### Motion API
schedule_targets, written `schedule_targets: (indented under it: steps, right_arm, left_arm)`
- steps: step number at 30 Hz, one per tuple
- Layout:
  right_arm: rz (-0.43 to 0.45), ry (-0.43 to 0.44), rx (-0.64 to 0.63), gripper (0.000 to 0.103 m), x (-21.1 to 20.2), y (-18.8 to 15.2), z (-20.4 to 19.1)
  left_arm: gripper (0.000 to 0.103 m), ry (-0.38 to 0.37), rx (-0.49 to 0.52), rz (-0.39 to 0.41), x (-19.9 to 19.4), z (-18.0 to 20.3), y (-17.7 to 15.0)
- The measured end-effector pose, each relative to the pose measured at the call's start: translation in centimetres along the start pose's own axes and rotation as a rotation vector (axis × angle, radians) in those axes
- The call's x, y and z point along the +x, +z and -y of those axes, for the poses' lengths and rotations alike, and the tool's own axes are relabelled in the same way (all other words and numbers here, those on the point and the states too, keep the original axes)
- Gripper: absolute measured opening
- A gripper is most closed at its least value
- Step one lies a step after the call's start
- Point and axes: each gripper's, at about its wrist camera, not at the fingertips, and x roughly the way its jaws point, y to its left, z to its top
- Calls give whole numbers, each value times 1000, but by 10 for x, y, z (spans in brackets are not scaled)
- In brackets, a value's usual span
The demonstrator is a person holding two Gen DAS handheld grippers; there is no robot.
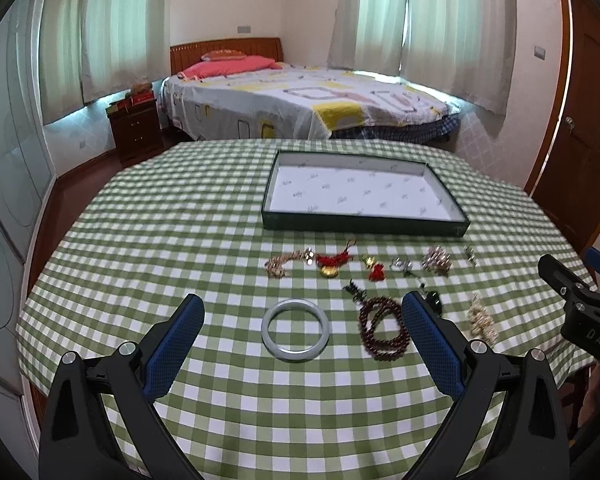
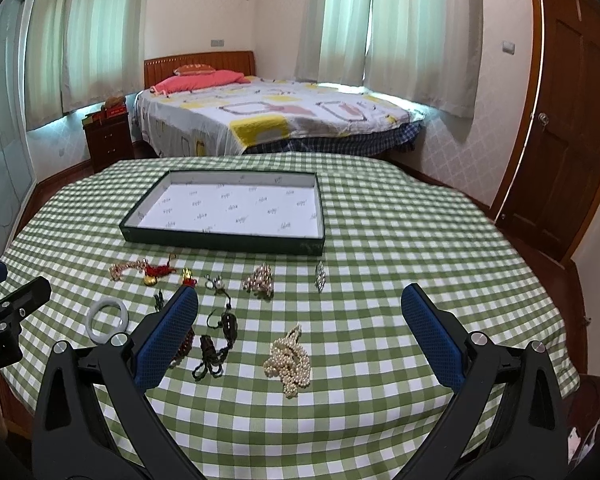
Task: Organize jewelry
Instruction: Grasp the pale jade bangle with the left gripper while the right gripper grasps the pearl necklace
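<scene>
Left wrist view, green checked tablecloth (image 1: 180, 220), bed (image 1: 300, 100) behind, both hand-held grippers (image 1: 302, 322) (image 2: 300, 312) spread wide, empty.

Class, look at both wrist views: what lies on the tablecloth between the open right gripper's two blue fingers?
In the right wrist view, the cream pearl necklace heap lies between the right gripper fingers, untouched.

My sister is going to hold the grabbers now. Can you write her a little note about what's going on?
Left tool: open, holding nothing, hovering over the white bangle.
Right tool: open, holding nothing, above the pearl necklace.
Box: nothing in it yet.
All the jewelry lies on the checked tablecloth in front of the box, brown bead string included.
Done: nothing. Left: move every piece into the box.
</scene>
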Motion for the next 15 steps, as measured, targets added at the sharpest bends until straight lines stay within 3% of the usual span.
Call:
schedule_targets:
  steps: [10, 15]
  right_arm:
    - [-162, 37, 52, 99, 64, -35, 8]
    - [-202, 35, 56, 97, 83, -44, 8]
  left_arm:
    - [96, 26, -5, -147, 69, -10, -26]
    - [96, 38, 10, -168, 91, -10, -30]
